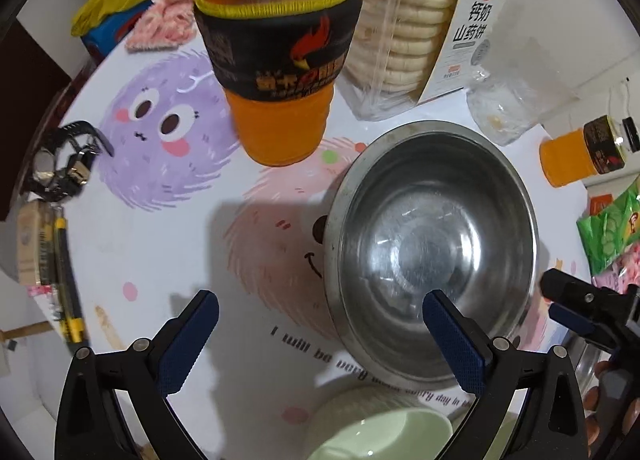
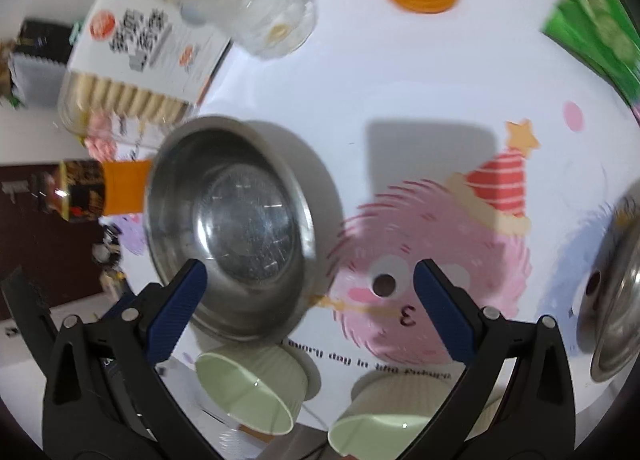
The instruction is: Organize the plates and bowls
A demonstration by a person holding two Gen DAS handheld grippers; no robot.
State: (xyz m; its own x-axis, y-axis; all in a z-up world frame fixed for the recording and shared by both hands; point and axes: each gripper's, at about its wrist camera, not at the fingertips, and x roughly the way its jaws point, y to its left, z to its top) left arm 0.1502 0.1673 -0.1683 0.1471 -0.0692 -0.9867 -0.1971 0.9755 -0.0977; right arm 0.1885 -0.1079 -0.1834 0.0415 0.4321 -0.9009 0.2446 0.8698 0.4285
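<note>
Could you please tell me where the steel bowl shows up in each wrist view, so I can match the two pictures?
Left wrist: the steel bowl sits right of centre, its near rim behind the right finger of the open left hand-held gripper.
Right wrist: the steel bowl lies left of centre, above the left finger of the open right hand-held gripper.
Shared landmark: the biscuit box beyond the bowl.

A white tablecloth [image 1: 132, 244] printed with fuzzy cartoon monsters bears a steel bowl [image 1: 432, 248], pale green ribbed cups [image 2: 256, 388], orange bottles [image 1: 280, 72], a biscuit box [image 1: 420, 32] and a wristwatch [image 1: 64, 160].
</note>
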